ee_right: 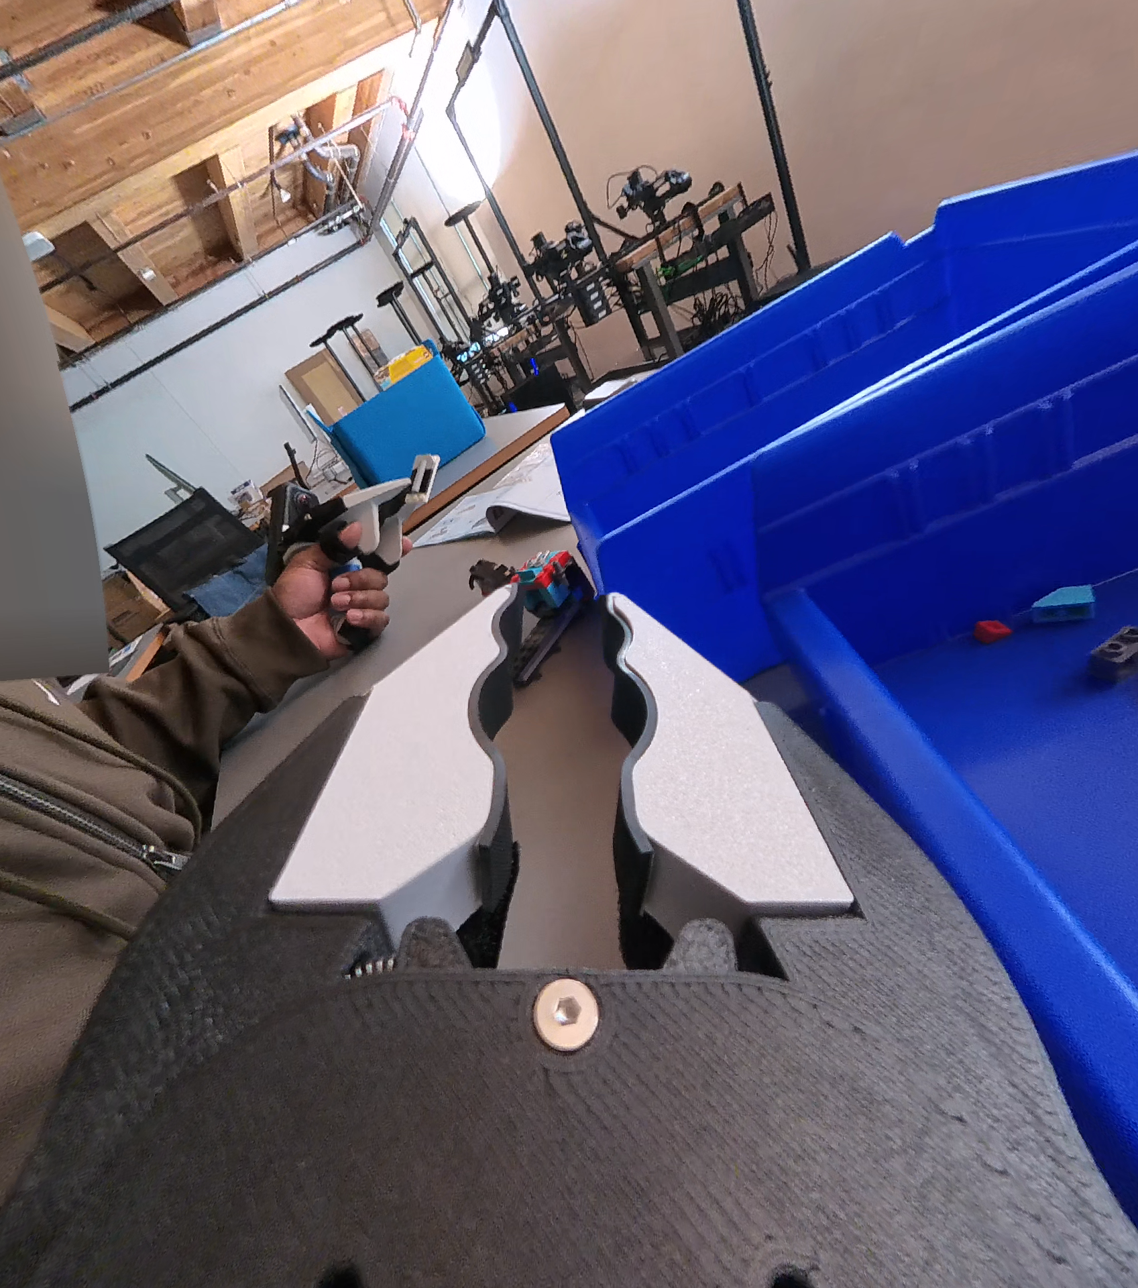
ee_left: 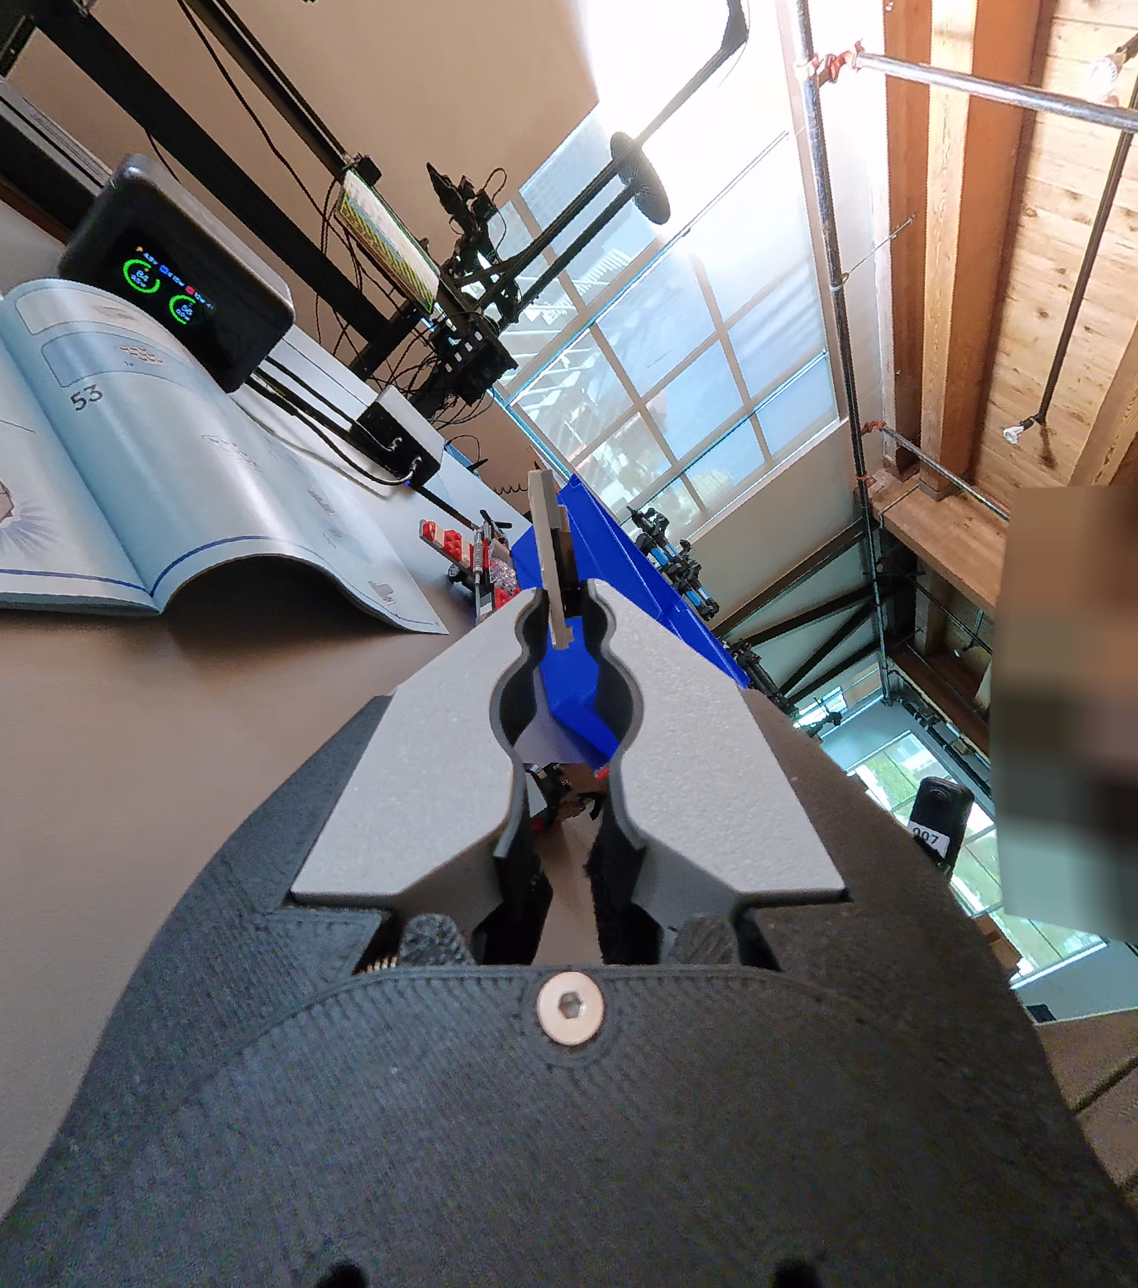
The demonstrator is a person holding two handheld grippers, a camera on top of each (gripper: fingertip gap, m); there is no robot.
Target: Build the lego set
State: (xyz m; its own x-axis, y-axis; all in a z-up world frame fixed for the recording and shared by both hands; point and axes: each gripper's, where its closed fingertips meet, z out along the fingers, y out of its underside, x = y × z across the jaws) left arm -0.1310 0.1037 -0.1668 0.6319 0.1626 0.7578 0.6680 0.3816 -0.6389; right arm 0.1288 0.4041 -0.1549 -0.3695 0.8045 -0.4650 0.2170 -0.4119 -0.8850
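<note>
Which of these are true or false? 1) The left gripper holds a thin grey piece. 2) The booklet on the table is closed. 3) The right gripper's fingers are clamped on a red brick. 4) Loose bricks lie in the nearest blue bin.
1) True: the left gripper pinches a thin grey piece that sticks up past its fingers.
2) False: the booklet lies open.
3) False: the right gripper is open, holding nothing; a small brick model sits on the table beyond.
4) True: a few bricks lie in the blue bin.
</note>
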